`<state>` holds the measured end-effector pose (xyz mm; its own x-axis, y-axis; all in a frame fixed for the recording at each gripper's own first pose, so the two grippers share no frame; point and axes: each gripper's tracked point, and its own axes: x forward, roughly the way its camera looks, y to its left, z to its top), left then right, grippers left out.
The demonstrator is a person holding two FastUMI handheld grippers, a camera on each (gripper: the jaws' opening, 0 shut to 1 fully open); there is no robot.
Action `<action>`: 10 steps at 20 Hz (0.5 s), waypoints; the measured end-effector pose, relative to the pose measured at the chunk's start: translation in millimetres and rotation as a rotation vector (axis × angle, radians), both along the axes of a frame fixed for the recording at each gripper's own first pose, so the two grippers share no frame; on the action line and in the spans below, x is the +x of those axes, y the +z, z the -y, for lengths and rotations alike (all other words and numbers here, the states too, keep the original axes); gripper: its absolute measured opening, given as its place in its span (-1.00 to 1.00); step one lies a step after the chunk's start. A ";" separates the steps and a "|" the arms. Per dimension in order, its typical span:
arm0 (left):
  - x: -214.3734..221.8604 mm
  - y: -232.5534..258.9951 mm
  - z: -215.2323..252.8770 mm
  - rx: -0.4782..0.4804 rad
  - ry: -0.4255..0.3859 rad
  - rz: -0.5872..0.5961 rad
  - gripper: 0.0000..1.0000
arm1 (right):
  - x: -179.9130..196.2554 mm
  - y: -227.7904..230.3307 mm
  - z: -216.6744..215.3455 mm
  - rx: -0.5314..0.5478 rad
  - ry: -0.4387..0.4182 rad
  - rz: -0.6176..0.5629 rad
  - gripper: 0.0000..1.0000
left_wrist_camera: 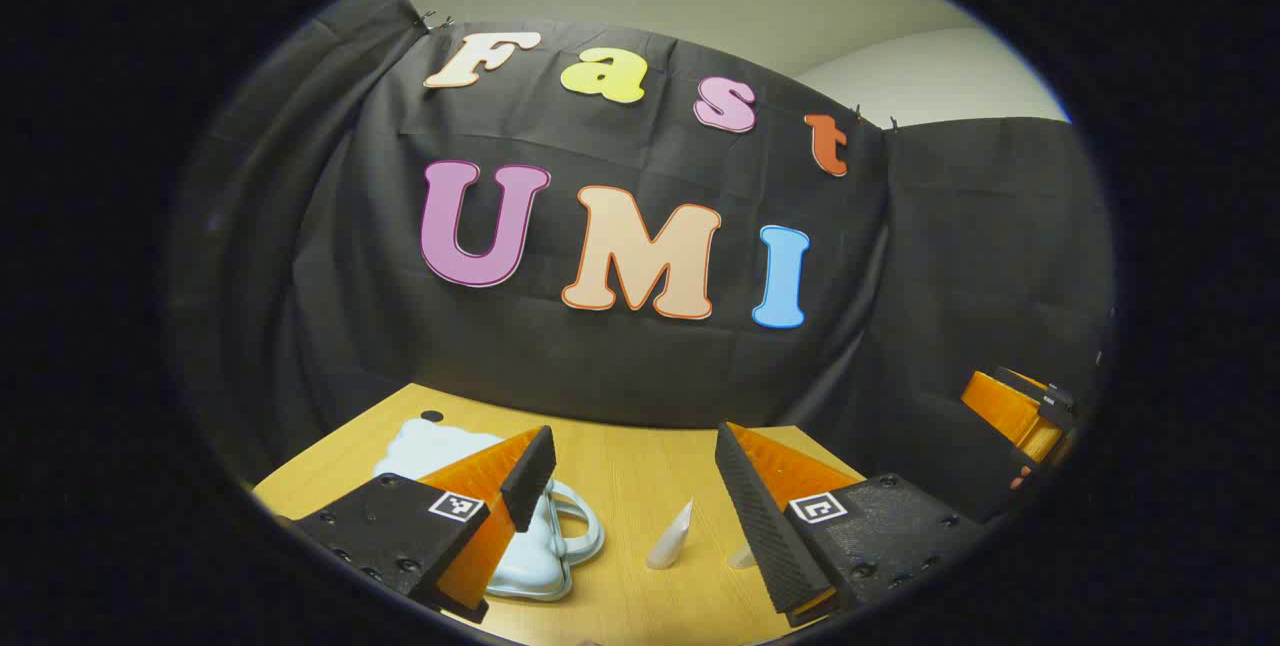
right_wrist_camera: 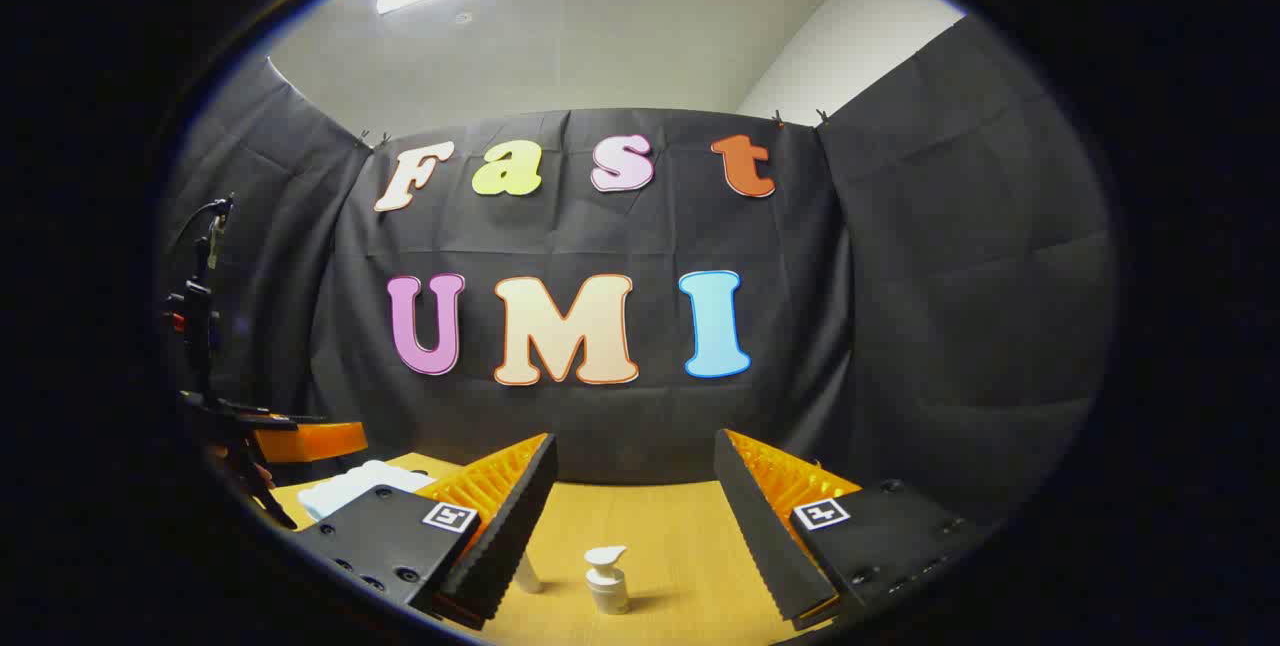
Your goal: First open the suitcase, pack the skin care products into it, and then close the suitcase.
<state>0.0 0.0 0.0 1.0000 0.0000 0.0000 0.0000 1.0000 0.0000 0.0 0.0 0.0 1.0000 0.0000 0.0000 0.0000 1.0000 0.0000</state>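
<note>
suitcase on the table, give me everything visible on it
The suitcase is small, pale blue, with a smooth hard-looking shell and a wavy, cloud-like outline. It lies flat on the wooden table, lid closed as far as can be seen, loop handle pointing toward a white tube that stands clear of it. The left gripper's finger hides its middle in the left gripper view. In the right gripper view a pale corner shows at the table's left. Nothing grips it.

In the left gripper view the suitcase [left_wrist_camera: 520, 536] sits on the counter [left_wrist_camera: 640, 466], left of a tube [left_wrist_camera: 672, 536]; the right gripper view has a pump bottle [right_wrist_camera: 607, 581] mid-counter.
</note>
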 end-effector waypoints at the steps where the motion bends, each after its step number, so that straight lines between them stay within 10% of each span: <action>1: 1.1 -1.1 1.0 -0.001 0.000 -0.003 0.89 | 1.1 -0.6 1.6 0.004 0.003 -0.003 0.96; 10: 10.1 -22.0 18.2 0.026 -0.015 -0.051 0.89 | 5.2 -17.5 11.6 0.004 0.007 -0.043 0.96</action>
<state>10.1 -18.2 -22.0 0.9986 -0.0140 -0.0510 0.0153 0.9996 0.0255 5.2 -11.6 -17.5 0.9990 0.0074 -0.0432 -0.0072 1.0000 0.0043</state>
